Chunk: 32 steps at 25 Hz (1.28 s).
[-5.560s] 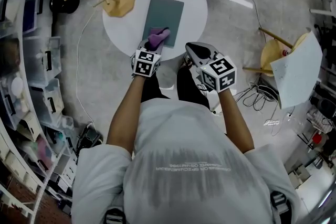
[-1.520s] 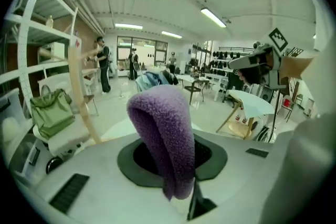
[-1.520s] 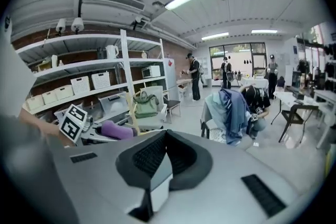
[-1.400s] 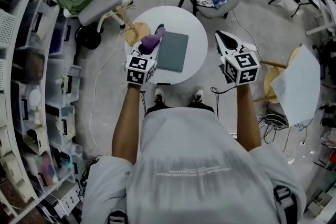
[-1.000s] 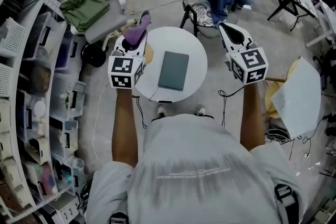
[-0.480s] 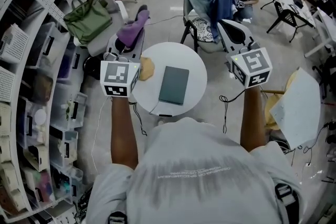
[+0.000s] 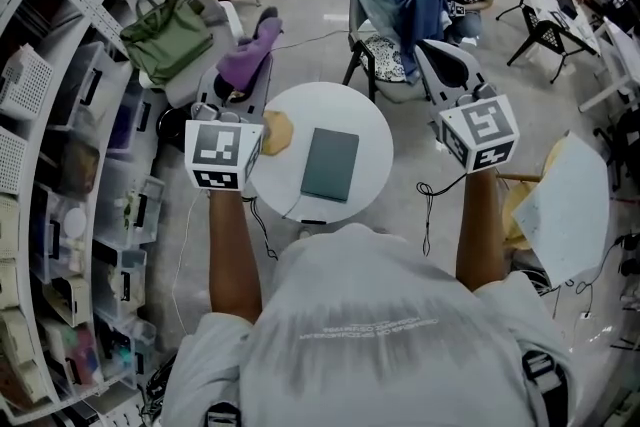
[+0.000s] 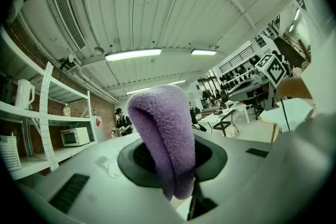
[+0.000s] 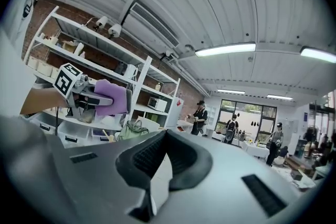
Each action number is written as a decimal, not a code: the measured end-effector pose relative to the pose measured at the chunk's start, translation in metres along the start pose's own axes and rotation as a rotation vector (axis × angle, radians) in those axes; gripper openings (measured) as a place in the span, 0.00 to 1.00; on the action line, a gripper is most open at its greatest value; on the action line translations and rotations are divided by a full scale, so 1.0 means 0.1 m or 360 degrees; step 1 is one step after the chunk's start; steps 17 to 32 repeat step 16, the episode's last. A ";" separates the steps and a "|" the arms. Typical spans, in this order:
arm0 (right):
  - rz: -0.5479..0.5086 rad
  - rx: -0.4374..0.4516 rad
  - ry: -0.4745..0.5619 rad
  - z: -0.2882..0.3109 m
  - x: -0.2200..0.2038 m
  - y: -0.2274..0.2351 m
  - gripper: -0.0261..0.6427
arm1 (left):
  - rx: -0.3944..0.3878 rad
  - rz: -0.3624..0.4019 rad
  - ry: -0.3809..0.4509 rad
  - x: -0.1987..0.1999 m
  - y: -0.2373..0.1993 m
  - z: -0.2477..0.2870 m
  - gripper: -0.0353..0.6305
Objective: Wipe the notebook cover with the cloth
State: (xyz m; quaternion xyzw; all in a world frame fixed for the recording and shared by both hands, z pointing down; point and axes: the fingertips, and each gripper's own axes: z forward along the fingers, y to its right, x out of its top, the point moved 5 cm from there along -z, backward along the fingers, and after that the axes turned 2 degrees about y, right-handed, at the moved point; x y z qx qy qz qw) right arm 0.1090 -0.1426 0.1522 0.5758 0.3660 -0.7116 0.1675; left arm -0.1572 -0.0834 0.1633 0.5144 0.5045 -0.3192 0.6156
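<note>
two tools held off the counter [image 7: 372, 120], neither touching it. left tool [image 7: 243, 80] clenched on the purple cloth [image 7: 250, 47]; the fold stands up out of its jaws, upper left of centre in the head view, apart from the notebook [image 7: 331, 164]. right tool [image 7: 448, 65] closed, jaws together, nothing between them, upper right of centre. notebook grey-green, shut, flat on the round white counter, between the two tools.
</note>
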 end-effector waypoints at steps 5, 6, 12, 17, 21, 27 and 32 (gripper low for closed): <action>0.0012 0.0002 0.0004 -0.01 -0.01 -0.04 0.04 | -0.0014 -0.0006 -0.0005 -0.04 0.03 -0.03 0.17; 0.0013 0.0004 0.0003 -0.01 -0.02 -0.05 0.04 | -0.0018 -0.0009 -0.0010 -0.05 0.05 -0.03 0.17; 0.0022 0.0013 -0.0004 -0.01 -0.04 -0.08 0.04 | -0.0027 -0.0023 -0.0032 -0.10 0.06 -0.05 0.17; 0.0021 0.0008 -0.0001 -0.04 -0.02 -0.10 0.04 | -0.0037 -0.0025 -0.0029 -0.09 0.09 -0.09 0.17; 0.0021 0.0008 -0.0001 -0.04 -0.02 -0.10 0.04 | -0.0037 -0.0025 -0.0029 -0.09 0.09 -0.09 0.17; 0.0021 0.0008 -0.0001 -0.04 -0.02 -0.10 0.04 | -0.0037 -0.0025 -0.0029 -0.09 0.09 -0.09 0.17; 0.0021 0.0008 -0.0001 -0.04 -0.02 -0.10 0.04 | -0.0037 -0.0025 -0.0029 -0.09 0.09 -0.09 0.17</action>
